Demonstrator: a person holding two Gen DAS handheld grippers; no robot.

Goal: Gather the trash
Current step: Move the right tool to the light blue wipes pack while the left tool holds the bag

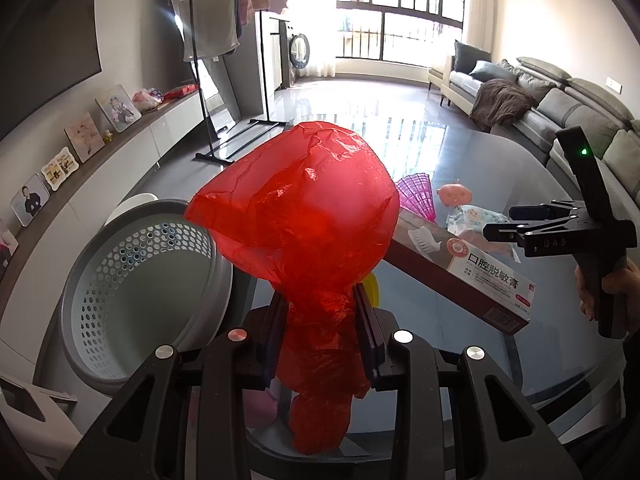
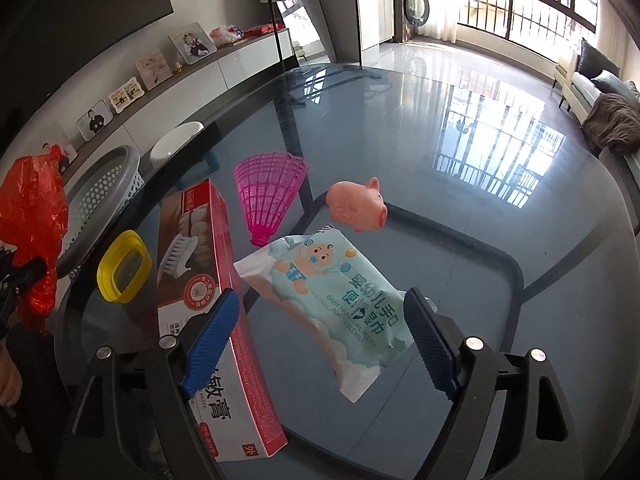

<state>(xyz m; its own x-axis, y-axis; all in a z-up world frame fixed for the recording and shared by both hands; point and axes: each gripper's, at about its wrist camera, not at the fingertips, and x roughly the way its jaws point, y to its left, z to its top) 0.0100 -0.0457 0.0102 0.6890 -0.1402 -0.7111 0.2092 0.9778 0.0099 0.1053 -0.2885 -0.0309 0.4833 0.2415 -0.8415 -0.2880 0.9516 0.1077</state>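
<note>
1. Red film, thin and crinkly: the plastic bag [image 1: 304, 216] is bunched at its neck between the clamped left tool [image 1: 320, 344], beside the basket [image 1: 132, 280].
2. The right tool [image 2: 320, 340] gapes empty over the soft, slippery wipes pack [image 2: 332, 300]; pinch across its width.
3. Only the right view shows the yellow lid [image 2: 124, 266] whole on the glass surface [image 2: 440, 160].

At the bottom centre of the frame, the left gripper [image 1: 320, 340] has its jaws closed on the gathered neck of a crinkled red plastic bag [image 1: 304, 216], which balloons up into mid-frame. At lower left stands a grey perforated plastic basket [image 1: 136, 292]. Right of the bag, a long toothpaste box [image 1: 460, 268] lies on the glass bench [image 1: 460, 152]. At the right edge, a hand [image 1: 608, 292] holds the right gripper [image 1: 504, 222].
</note>
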